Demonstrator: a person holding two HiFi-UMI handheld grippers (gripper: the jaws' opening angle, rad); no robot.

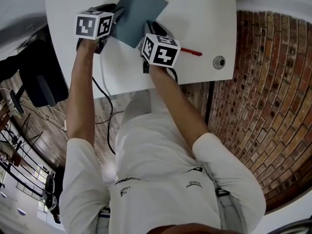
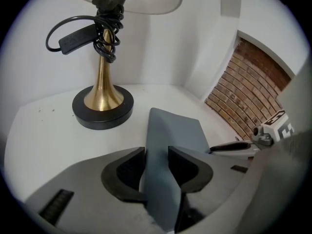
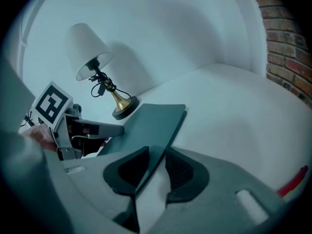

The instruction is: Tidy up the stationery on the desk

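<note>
A grey-blue notebook point(image 1: 139, 13) hangs tilted over the white desk point(image 1: 207, 13), held at its near edge by both grippers. My left gripper point(image 1: 116, 19) has the left part of that edge between its pads. In the left gripper view the notebook point(image 2: 176, 130) fills the gap of the left gripper point(image 2: 157, 165) and touches both pads. My right gripper point(image 1: 151, 29) holds the right part. In the right gripper view the notebook point(image 3: 153, 118) runs between the pads of the right gripper point(image 3: 156, 167), cover against the left pad. A red pen point(image 1: 191, 52) lies on the desk right of the right gripper.
A brass lamp on a black base point(image 2: 103, 107) stands at the desk's far side, its cord bundled on the stem. A round metal grommet point(image 1: 219, 62) sits near the desk's right front corner. A brick wall point(image 1: 273, 106) borders the right. A cable point(image 1: 105, 106) hangs below the desk's front edge.
</note>
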